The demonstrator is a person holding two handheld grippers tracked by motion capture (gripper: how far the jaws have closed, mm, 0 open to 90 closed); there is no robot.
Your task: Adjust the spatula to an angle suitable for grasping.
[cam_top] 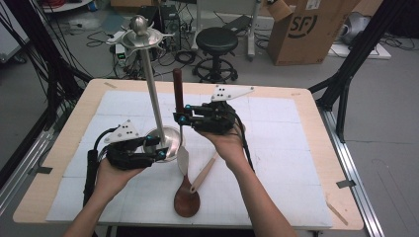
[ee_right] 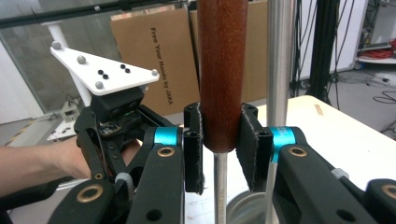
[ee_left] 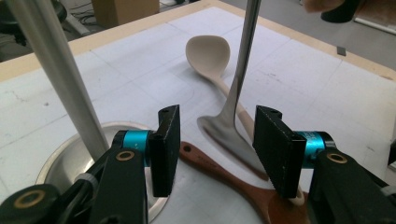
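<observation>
Workshop-type room: grey floor, cable tangles, a round black stool (cam_top: 216, 40) at about 12 o'clock behind the table and a brown cardboard box (cam_top: 309, 30) off at 1 o'clock. The table (cam_top: 316, 148) has a pale wooden rim and a white gridded mat on top.

On the mat stands a shiny metal stand (cam_top: 149, 89): a round polished dish base, a slim smooth pole leaning a little, and a flat hooked top capped by a ball knob. The left gripper (cam_top: 154, 147) sits right at the base, at roughly 8 o'clock from the table's middle. In the left gripper view (ee_left: 217, 149) its flat black jaws stand partly apart with nothing pressed between the pads.

The right gripper (cam_top: 184, 116) is clamped on a spatula (cam_top: 178, 116) and holds it upright, near the table's middle, just beside the pole. The spatula has a round, glossy, dark reddish wooden handle, a thin steel shank and a flat mirror-like blade hanging low over the mat. In the right gripper view (ee_right: 222, 149) the padded jaws squeeze the handle's lower end from both sides.

Flat on the mat at 6 o'clock lie two spoons, crossed: a dark brown wooden spoon (cam_top: 187, 200) with an oval bowl, and a pale wooden spoon (cam_top: 203, 173) that looks matte.
</observation>
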